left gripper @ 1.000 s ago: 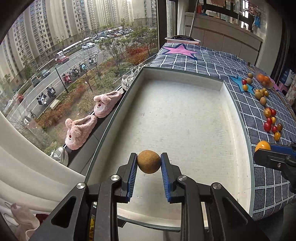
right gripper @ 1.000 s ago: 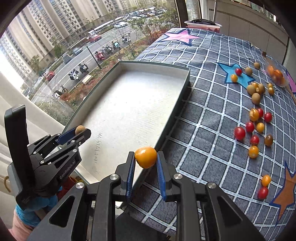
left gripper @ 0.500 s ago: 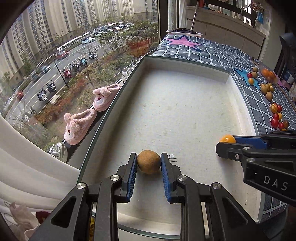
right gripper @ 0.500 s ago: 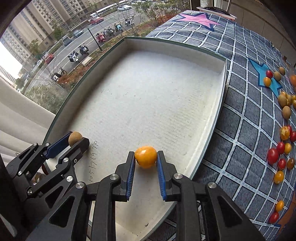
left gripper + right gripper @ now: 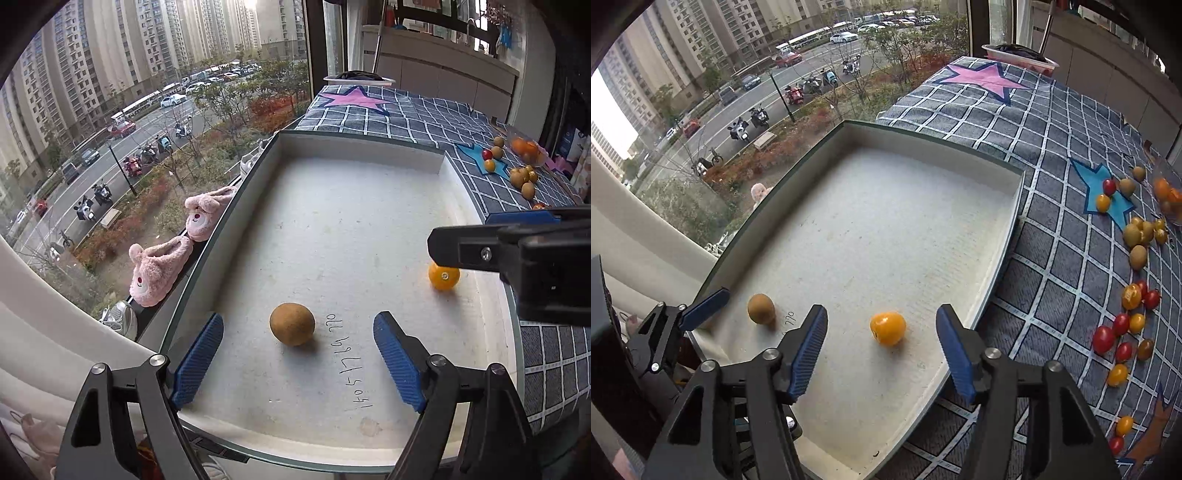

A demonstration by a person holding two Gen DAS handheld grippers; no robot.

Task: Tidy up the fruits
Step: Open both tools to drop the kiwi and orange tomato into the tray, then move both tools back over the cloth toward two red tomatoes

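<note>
A round brown fruit (image 5: 292, 324) lies on the floor of the shallow white tray (image 5: 362, 155), between the wide-open fingers of my left gripper (image 5: 299, 356). It also shows in the right wrist view (image 5: 761, 308). An orange tomato (image 5: 887, 328) lies on the tray floor between the wide-open fingers of my right gripper (image 5: 882, 350). In the left wrist view the tomato (image 5: 444, 276) sits under the right gripper's finger (image 5: 476, 247). Both grippers are empty.
Several red, orange and brown small fruits (image 5: 1123, 325) lie scattered on the checked blue cloth (image 5: 1052, 122) right of the tray. A clear bowl of orange fruit (image 5: 1167, 194) stands at far right. Pink slippers (image 5: 159, 266) sit on the window ledge left of the tray (image 5: 1015, 206).
Both grippers opened wide. The brown fruit and the orange tomato left the jaws and now rest on the tray floor. The right gripper moved further over the tray.
</note>
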